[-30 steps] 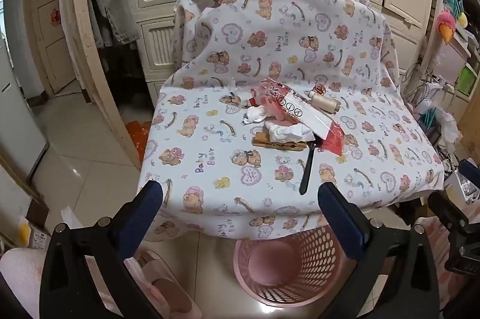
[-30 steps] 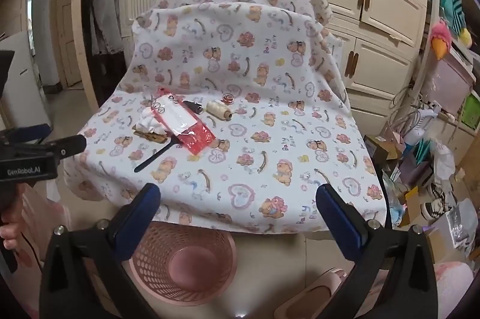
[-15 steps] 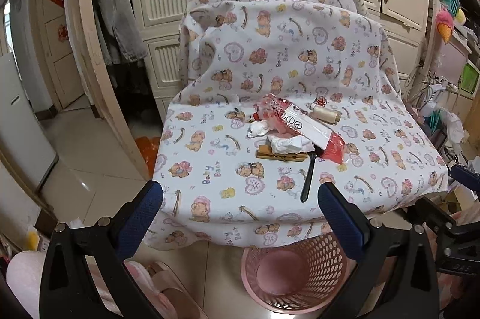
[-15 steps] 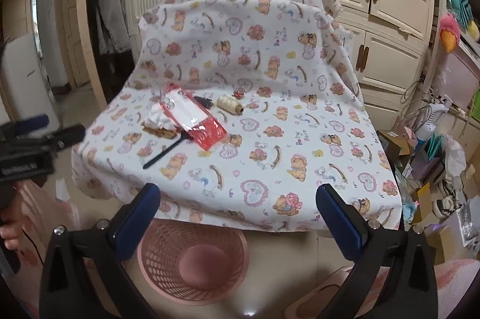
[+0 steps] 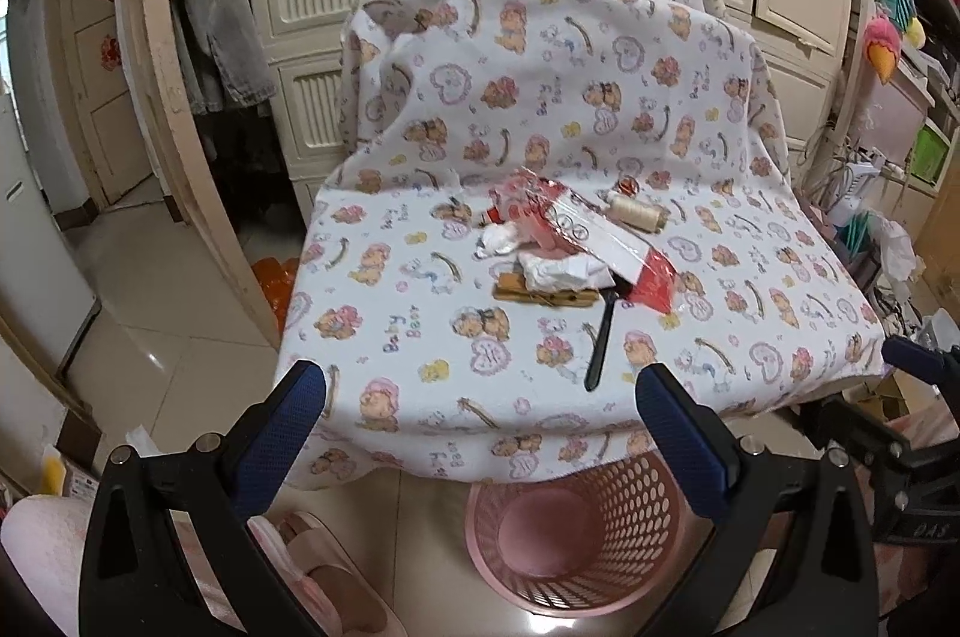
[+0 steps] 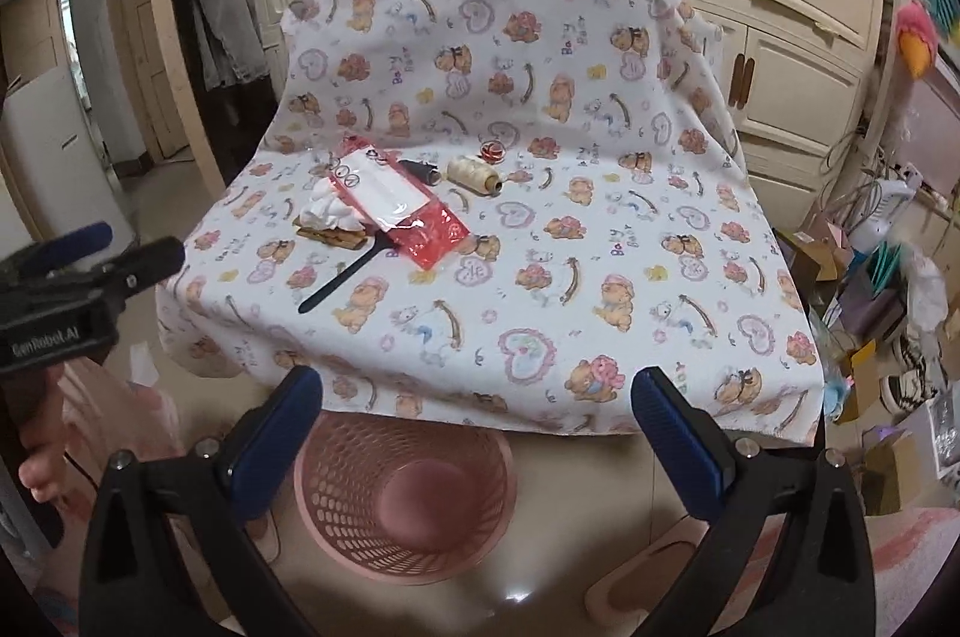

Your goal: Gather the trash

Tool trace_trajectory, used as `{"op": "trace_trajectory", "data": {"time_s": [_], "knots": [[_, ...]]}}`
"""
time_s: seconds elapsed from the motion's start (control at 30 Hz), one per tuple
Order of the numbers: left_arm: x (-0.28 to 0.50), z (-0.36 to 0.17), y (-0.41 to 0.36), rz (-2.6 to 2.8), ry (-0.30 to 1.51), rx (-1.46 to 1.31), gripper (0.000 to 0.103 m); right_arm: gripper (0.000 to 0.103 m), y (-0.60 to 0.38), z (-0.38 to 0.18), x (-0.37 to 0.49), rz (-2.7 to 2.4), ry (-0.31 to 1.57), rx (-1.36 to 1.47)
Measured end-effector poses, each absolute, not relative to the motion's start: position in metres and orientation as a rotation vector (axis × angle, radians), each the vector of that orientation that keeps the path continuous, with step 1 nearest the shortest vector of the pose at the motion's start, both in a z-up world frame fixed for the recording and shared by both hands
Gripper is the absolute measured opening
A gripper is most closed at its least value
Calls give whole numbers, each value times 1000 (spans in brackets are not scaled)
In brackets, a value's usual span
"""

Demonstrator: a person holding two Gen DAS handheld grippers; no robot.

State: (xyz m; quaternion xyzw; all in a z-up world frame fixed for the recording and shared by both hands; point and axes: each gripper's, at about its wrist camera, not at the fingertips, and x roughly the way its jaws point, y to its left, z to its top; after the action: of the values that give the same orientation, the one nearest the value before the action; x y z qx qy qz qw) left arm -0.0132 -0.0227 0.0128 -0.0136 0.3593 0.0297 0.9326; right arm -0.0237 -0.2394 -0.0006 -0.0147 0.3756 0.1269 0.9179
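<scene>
A: Entry one, left gripper (image 5: 480,391). Blue pads wide apart, nothing between. Hovering short of the near edge of the bear-print cloth (image 5: 420,337). Closer to the cloth than a second ago; pile larger in view.

B: Entry two, right gripper (image 6: 477,391). Also spread open, empty, above the pink basket (image 6: 405,493). Likewise nearer than before.

A: Trash pile, mid-cloth, unmoved since earlier: red-and-white wrapper (image 5: 591,241) lying over crumpled white tissue (image 5: 555,271); second white wad (image 5: 498,238) just beside.

B: Adjacent items, same places as before: wooden clips (image 5: 543,295) under the tissue, black comb (image 5: 603,340) pointing toward the near edge, cream thread spool (image 5: 636,214) behind the wrapper.

A: Basket on the floor below the cloth's front edge, nothing visible inside.
</scene>
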Motion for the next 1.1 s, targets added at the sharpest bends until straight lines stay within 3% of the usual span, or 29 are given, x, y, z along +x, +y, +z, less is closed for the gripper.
{"op": "trace_trajectory", "data": {"time_s": [0.43,1.1], "knots": [[-5,-3,-21,67,825,-36,102,98,-240,7,-28,259,727,-26],[-3,-2,-21,82,802,-38,102,94,-239,11,-32,267,695,-29]]}}
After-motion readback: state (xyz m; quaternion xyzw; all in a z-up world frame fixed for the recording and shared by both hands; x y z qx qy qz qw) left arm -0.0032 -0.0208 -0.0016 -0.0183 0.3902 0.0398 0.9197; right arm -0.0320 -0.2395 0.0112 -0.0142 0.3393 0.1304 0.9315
